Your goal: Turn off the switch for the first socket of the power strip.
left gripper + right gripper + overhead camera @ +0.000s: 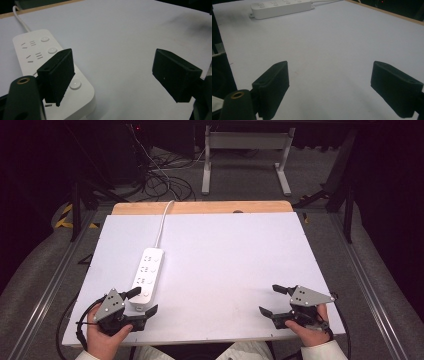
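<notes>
1. White power strip (pixel 146 279) lying lengthwise on the pale table cover (pixel 240 255), toward the left side, its cord (pixel 162 222) running off over the far wooden edge (pixel 200 207); probably laid that way so the sockets face up and the near end sits within easy reach of the left hand.
2. Left gripper (pixel 145 301) parked right at that near end, jaws spread wide, nothing between them; one jaw over the strip's corner, the other over bare cover. Looks like a ready pose for closing on the strip's end or pressing one of its buttons, though not yet touching as far as can be judged.
3. Right gripper (pixel 272 300) resting well apart from the strip, near the table's right front edge, jaws likewise wide apart and empty. Seemingly kept clear so as not to crowd the left hand's work.
4. Both hands low at the front edge, forearms coming in from below: a relaxed hold, suited to a start.
5. From the left gripper view: round buttons (pixel 75 84) and slotted sockets on the strip's top, plus how closely one jaw overhangs the strip's corner; none of that detail readable from above.
6. From the right gripper view: strip (pixel 280 7) far off across open cover, confirming the gap.
7. From the high view alone: overall layout, cord path, floor cables (pixel 160 180) and a table frame (pixel 245 150) beyond.
</notes>
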Tool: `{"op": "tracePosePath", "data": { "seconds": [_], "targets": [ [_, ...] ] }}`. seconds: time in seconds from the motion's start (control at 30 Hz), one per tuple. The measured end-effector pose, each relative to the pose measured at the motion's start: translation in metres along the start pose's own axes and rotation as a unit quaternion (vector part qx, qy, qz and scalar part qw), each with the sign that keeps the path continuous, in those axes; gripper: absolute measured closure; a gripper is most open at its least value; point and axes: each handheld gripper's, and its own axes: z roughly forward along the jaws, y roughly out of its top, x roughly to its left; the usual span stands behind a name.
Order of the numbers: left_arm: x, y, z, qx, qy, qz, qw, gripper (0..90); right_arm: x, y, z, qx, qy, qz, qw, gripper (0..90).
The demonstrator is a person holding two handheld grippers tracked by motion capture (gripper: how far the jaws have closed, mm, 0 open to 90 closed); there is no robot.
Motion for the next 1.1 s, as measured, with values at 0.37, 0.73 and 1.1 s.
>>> {"op": "tracePosePath", "data": {
  "seconds": [0.37,0.73,1.1],
  "targets": [
    [-0.001,0.003,-0.002,0.014,0.012,0.022,0.9996,22.7,0.001,0.000,-0.001,0.000,-0.001,-0.006,1.0000,17.7],
    [-0.002,0.007,-0.005,0.015,-0.021,-0.005,0.9997,25.0,0.002,0.000,0.000,0.004,0.000,-0.006,1.0000,19.7],
    [0.003,0.018,-0.005,0.027,-0.020,0.013,0.9993,32.2,0.001,-0.002,0.001,0.008,0.002,-0.004,1.0000,21.0]
  ]
}}
